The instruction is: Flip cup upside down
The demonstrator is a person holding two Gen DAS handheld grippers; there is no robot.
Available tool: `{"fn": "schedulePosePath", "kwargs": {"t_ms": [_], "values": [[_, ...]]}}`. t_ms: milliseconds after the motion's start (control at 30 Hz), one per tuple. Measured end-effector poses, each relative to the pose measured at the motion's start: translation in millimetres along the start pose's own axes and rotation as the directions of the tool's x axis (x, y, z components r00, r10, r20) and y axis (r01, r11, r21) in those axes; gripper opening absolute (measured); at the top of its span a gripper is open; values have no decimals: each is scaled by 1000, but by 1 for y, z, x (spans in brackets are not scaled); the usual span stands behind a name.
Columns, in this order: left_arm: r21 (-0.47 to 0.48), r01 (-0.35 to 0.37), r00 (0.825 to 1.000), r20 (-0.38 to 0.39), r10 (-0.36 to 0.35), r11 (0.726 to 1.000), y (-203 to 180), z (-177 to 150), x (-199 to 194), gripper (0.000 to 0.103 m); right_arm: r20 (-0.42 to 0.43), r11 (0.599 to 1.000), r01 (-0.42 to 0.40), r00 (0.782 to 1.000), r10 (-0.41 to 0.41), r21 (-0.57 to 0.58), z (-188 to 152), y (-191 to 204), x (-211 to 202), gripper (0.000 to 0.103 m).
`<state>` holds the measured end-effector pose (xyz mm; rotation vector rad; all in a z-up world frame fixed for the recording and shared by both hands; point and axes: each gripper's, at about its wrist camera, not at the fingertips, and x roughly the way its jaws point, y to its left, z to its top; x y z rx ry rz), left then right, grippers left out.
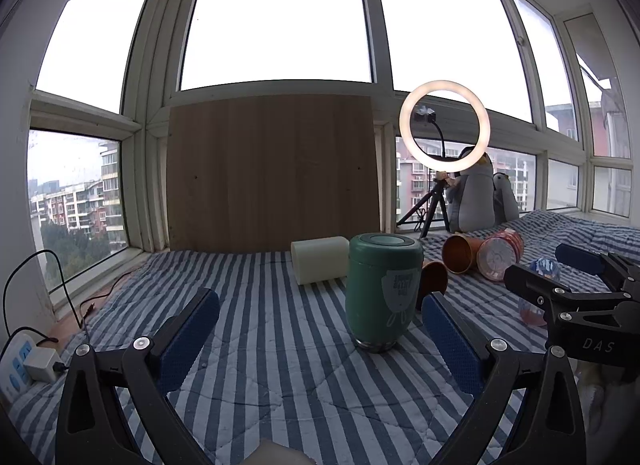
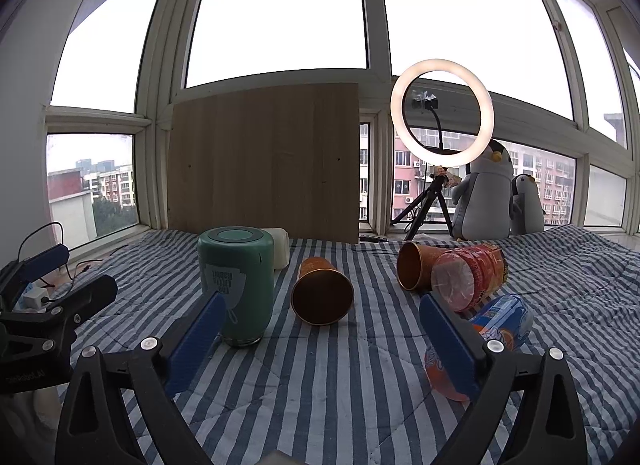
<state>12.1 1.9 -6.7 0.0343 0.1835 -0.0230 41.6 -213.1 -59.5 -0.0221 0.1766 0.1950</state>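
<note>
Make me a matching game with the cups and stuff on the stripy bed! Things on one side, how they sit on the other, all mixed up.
Things:
1. green cup
2. nearest copper cup
3. ring light
4. big penguin toy

How they are:
A. lying on its side, open end toward the camera
B. glowing on a tripod
C. standing with its printed picture upside down
D. sitting by the window

Pairs: 1-C, 2-A, 3-B, 4-D

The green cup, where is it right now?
The green cup stands upside down on the striped blanket, left of a lying copper cup and before a white cup.
</note>
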Motion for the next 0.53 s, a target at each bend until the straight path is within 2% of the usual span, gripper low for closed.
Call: {"fn": "schedulePosePath", "kwargs": {"t_ms": [533], "values": [[6, 2, 1000, 4, -2, 1000, -1, 0, -1, 103, 7, 1000, 0, 1000, 0, 4, -1, 1, -1, 97]]}}
